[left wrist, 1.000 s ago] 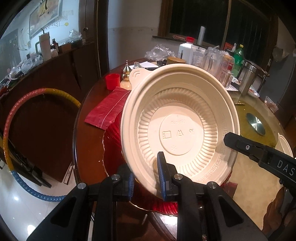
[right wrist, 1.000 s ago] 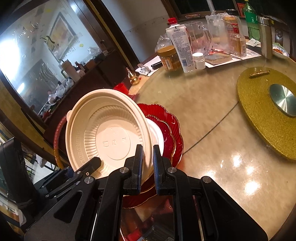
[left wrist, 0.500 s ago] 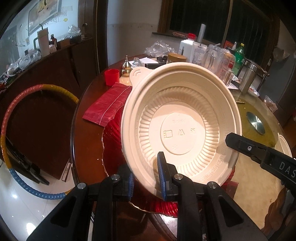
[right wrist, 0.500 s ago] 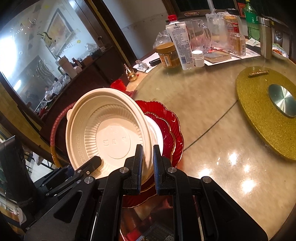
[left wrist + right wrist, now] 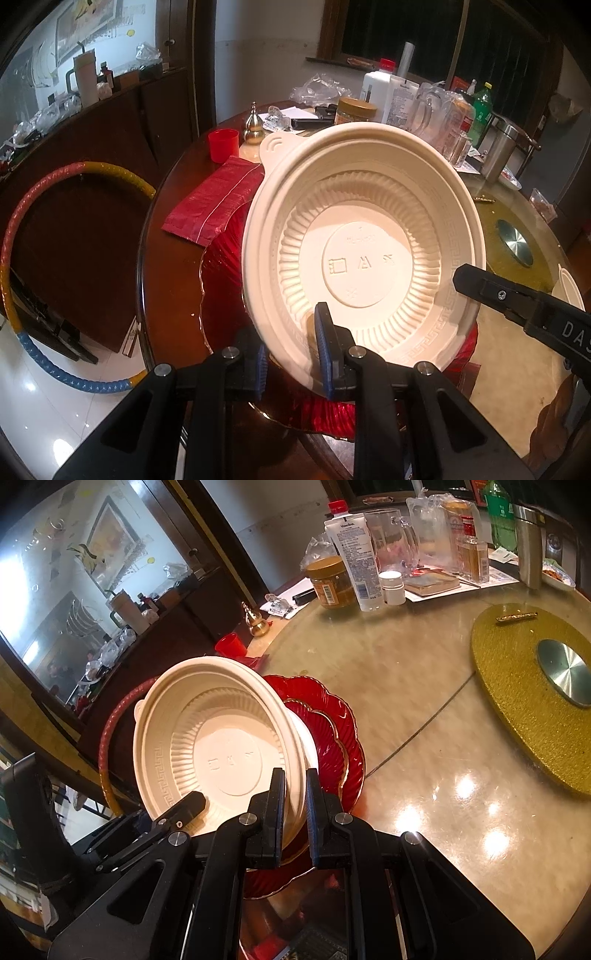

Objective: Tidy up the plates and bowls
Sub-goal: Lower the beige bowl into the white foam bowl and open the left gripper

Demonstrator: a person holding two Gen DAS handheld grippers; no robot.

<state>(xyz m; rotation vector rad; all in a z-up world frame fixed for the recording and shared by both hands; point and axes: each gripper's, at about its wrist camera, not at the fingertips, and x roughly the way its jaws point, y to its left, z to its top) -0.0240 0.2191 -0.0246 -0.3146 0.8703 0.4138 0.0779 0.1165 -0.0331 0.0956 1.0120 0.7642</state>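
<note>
A cream plastic bowl [image 5: 362, 236] is tilted up on edge, its inside facing me, over a stack of red scalloped plates [image 5: 221, 280] at the table's near edge. My left gripper [image 5: 291, 350] is shut on the bowl's lower rim. My right gripper [image 5: 295, 801] is shut on the rim of the same bowl [image 5: 221, 749], and one of its fingers [image 5: 469, 280] reaches in from the right in the left wrist view. The red plates [image 5: 332, 731] lie nested below the bowl. A white piece [image 5: 308, 738] shows just behind the bowl.
A gold turntable [image 5: 517, 686] sits mid-table. Bottles, jars and a glass mug [image 5: 354, 561] crowd the far side. A red cup [image 5: 222, 144] and a red packet [image 5: 210, 199] lie left of the plates. Another cream bowl [image 5: 570, 291] is at the right. A hoop [image 5: 22, 229] leans by the cabinet.
Both grippers keep their hold on the tilted bowl. The background in the left wrist view has slid slightly; nothing else differs.
</note>
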